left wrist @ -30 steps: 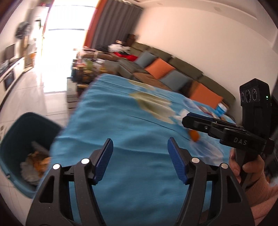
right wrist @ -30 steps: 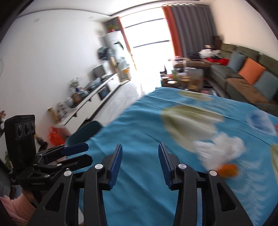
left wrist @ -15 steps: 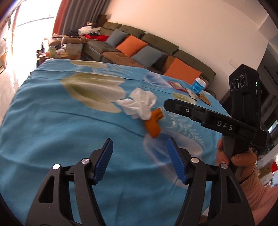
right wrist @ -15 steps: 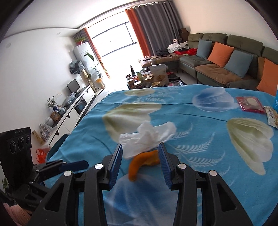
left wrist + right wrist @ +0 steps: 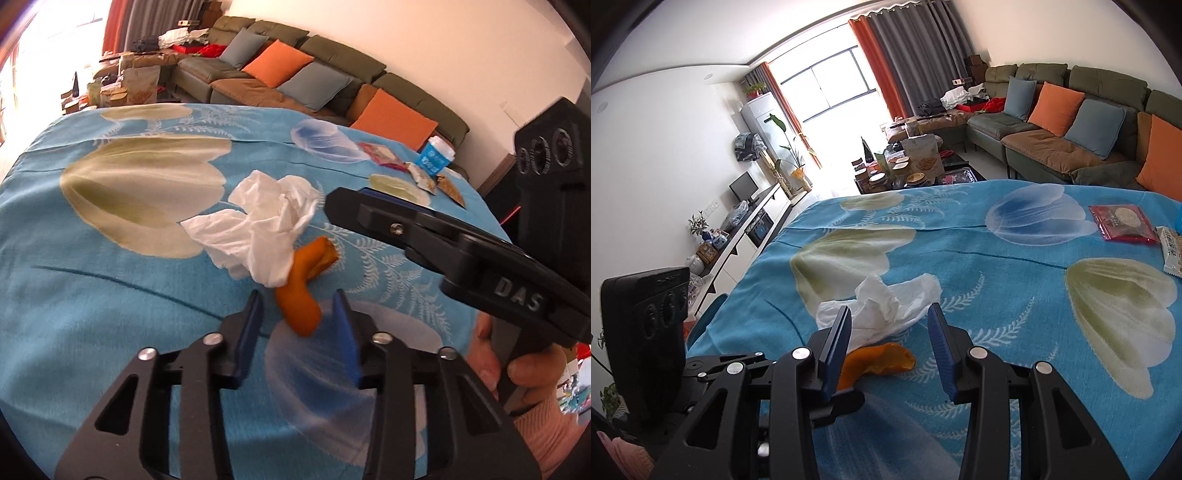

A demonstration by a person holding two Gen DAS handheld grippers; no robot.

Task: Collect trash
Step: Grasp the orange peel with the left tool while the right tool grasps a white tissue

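Observation:
A crumpled white tissue (image 5: 266, 221) lies on the blue flowered cloth (image 5: 110, 295), partly covering a curled orange peel (image 5: 303, 266). My left gripper (image 5: 296, 299) hangs low over the near end of the peel. Its jaws are closing, the peel lies between the blue pads, and I see no contact. From the right, my right gripper (image 5: 334, 201) reaches in above the cloth, held by a hand. In the right wrist view the right gripper (image 5: 889, 310) stands open, with the tissue (image 5: 908, 295) and the peel (image 5: 882, 360) just ahead of its fingers.
At the cloth's far right lie a red snack packet (image 5: 1121, 223), small wrappers (image 5: 421, 175) and a blue paper cup (image 5: 436, 158). A teal bin's rim (image 5: 707, 317) shows off the table's left edge. Behind are a sofa (image 5: 1071, 147) and a cluttered coffee table (image 5: 916, 162).
Both grippers swung in from the table's side to the tissue and peel and came lower. The left jaws have narrowed around the peel. The right jaws kept their width.

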